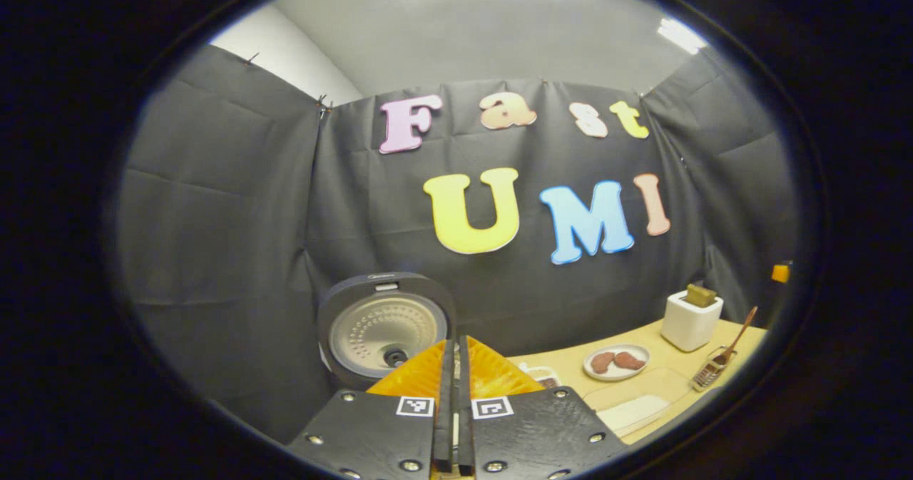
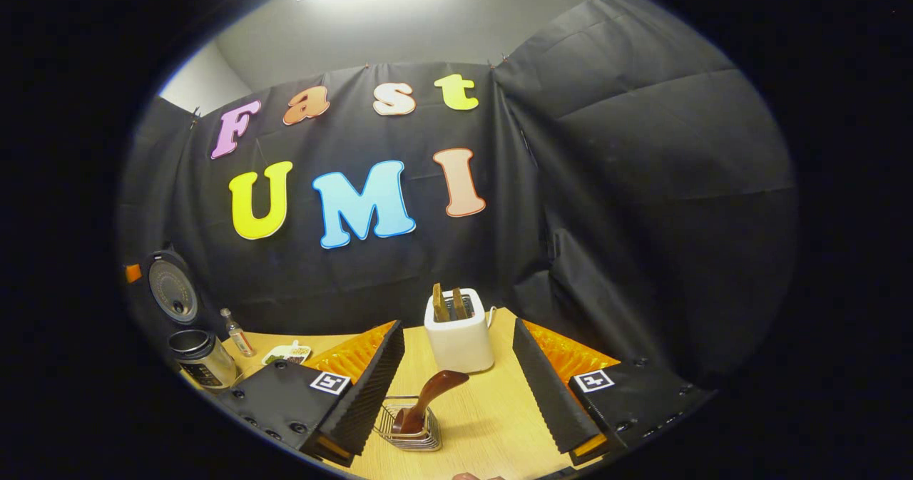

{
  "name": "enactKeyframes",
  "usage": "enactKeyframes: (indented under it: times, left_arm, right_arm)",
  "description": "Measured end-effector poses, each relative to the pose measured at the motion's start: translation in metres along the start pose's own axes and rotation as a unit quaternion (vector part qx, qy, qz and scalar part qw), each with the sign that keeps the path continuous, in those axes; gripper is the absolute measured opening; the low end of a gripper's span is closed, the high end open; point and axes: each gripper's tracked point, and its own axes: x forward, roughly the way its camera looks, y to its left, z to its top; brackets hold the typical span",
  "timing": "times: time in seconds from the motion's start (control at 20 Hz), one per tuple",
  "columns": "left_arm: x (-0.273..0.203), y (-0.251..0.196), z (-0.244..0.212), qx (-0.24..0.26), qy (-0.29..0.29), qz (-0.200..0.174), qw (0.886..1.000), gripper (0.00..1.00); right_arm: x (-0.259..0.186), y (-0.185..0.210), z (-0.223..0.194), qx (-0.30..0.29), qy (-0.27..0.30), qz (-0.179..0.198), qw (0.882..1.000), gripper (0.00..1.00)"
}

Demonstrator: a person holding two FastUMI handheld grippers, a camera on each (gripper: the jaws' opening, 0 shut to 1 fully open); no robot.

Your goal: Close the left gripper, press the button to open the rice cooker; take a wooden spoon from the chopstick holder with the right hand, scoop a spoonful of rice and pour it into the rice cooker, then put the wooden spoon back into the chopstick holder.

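Right gripper view: right gripper (image 2: pixel 456 380) spread wide around wooden spoon (image 2: pixel 426 398).

left gripper (image 1: pixel 456 366): black plates, silver screws, square black-and-white tags | right gripper (image 2: pixel 456 387): black plates, dark screws, same tags, ribbed finger faces

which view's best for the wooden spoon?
Right gripper view: the wooden spoon stands close, between the open tongs, its handle leaning out of the wire chopstick holder. In the left gripper view the spoon is small and distant near the table's far edge.
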Motion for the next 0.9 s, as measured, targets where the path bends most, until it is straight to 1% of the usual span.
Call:
enactKeyframes:
  times: [0.15,0.2,0.25,0.3,0.35,0.4,0.45,0.5,0.65,0.8,0.85,0.9]
  left_arm:
    - [-0.014,-0.021,0.001,-0.018,-0.009,-0.02,1.0,0.69]
    - [-0.015,-0.023,-0.003,-0.017,-0.007,-0.018,1.0,0.92]
    - [-0.014,-0.026,-0.008,-0.012,-0.004,-0.018,1.0,0.93]
    - [-0.015,-0.03,-0.014,-0.008,0.001,-0.019,1.0,0.92]
    - [-0.014,-0.034,-0.02,-0.007,0.005,-0.022,1.0,0.93]
    - [-0.014,-0.039,-0.027,-0.009,0.01,-0.025,1.0,0.92]
    - [-0.013,-0.043,-0.034,-0.014,0.015,-0.028,0.999,0.93]
    - [-0.013,-0.045,-0.041,-0.02,0.02,-0.032,0.999,0.93]
    - [-0.011,-0.045,-0.054,-0.034,0.026,-0.03,0.999,0.92]
    - [-0.009,-0.041,-0.055,-0.018,0.015,-0.012,1.0,0.92]
    - [-0.01,-0.046,-0.058,-0.016,0.021,-0.015,1.0,0.92]
    - [-0.012,-0.057,-0.063,-0.019,0.03,-0.026,0.999,0.92]
  right_arm:
    - [0.003,-0.002,-0.006,0.0,0.011,-0.002,1.0,0.98]
    - [0.006,-0.002,-0.007,0.005,0.014,0.0,1.0,0.98]
    - [0.008,-0.002,-0.01,0.013,0.016,0.002,1.0,0.98]
    - [0.011,-0.002,-0.013,0.021,0.019,0.005,1.0,0.93]
    - [0.013,-0.001,-0.016,0.031,0.022,0.01,0.999,0.98]
    - [0.015,0.001,-0.019,0.042,0.025,0.021,0.999,0.93]
    - [0.018,0.003,-0.023,0.055,0.027,0.028,0.998,0.93]
    - [0.021,0.003,-0.026,0.066,0.029,0.033,0.997,0.98]
    - [0.035,-0.004,-0.047,0.089,0.046,0.028,0.995,0.98]
    - [0.046,-0.007,-0.071,0.104,0.068,0.024,0.992,0.98]
    - [0.05,-0.006,-0.078,0.109,0.075,0.027,0.991,0.98]
    - [0.055,-0.004,-0.085,0.115,0.081,0.029,0.99,0.98]
